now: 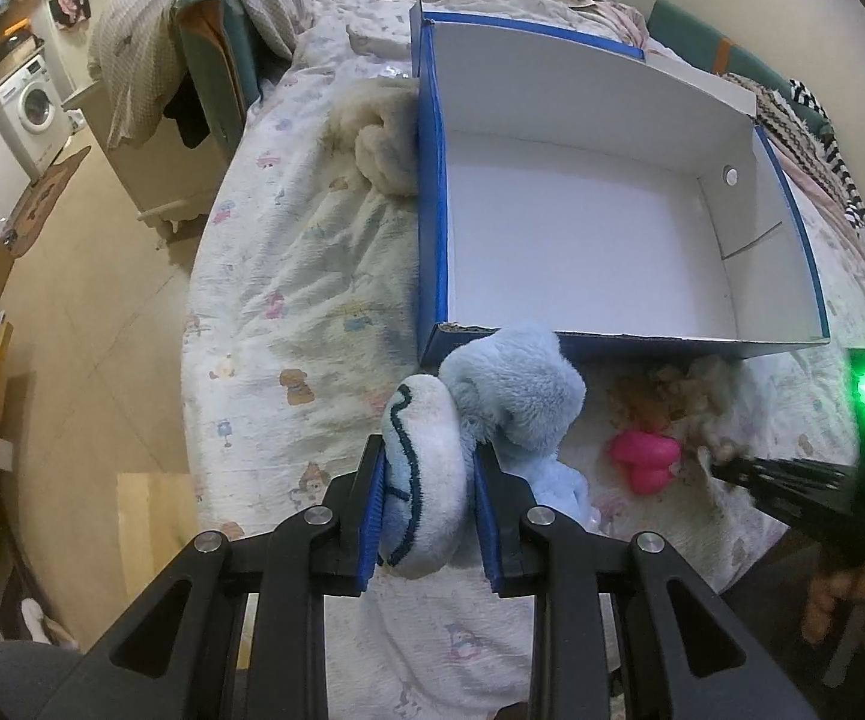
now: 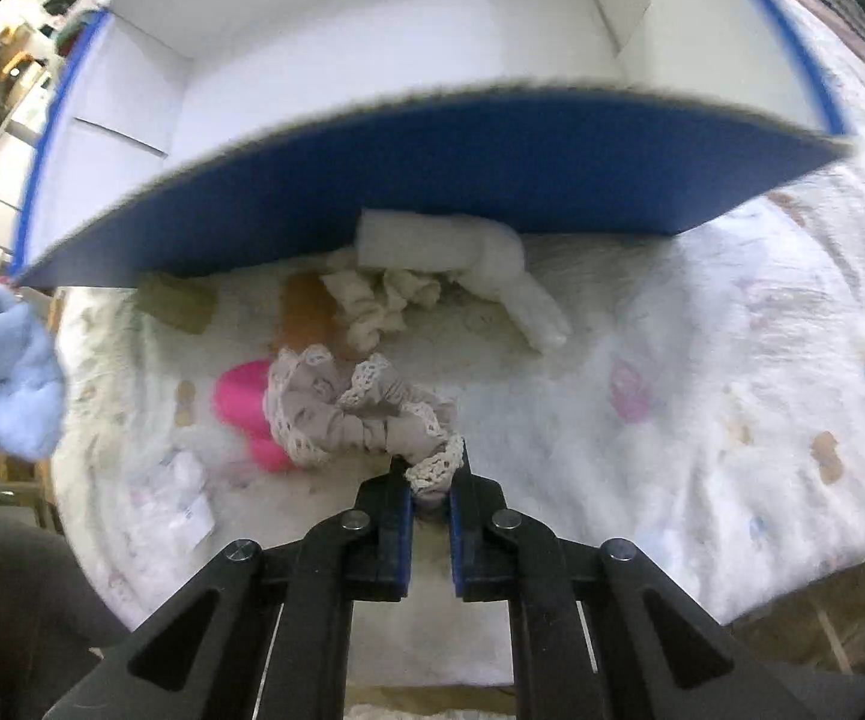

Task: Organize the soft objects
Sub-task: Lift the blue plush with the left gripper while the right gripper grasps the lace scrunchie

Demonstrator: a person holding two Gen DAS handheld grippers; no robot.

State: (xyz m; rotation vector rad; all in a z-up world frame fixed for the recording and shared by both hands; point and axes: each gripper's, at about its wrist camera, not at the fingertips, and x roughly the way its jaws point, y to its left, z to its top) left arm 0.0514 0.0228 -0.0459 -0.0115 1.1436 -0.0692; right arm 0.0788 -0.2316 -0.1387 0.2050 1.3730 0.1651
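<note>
My left gripper (image 1: 429, 450) is shut on a fluffy pale-blue and white soft toy (image 1: 516, 396) with dark stitching, held just above the bed before the near wall of an empty blue box with a white inside (image 1: 432, 210). In the right wrist view the same toy (image 2: 12, 360) hangs at the far left. My right gripper (image 2: 431, 462) points steeply down and is shut on the lace edge of a beige lace-trimmed cloth (image 2: 342, 408) lying on the bed. A bright pink soft item (image 2: 240, 390) lies partly under that cloth, in front of the box wall (image 2: 432, 168).
Against the box's near wall lie a white rolled cloth (image 2: 462, 252), a crumpled cream cloth (image 2: 384, 300), an orange piece (image 2: 306, 306) and an olive piece (image 2: 177, 303). A cream fluffy bundle (image 1: 384, 144) sits left of the box. The bed edge (image 1: 204, 300) drops to the floor.
</note>
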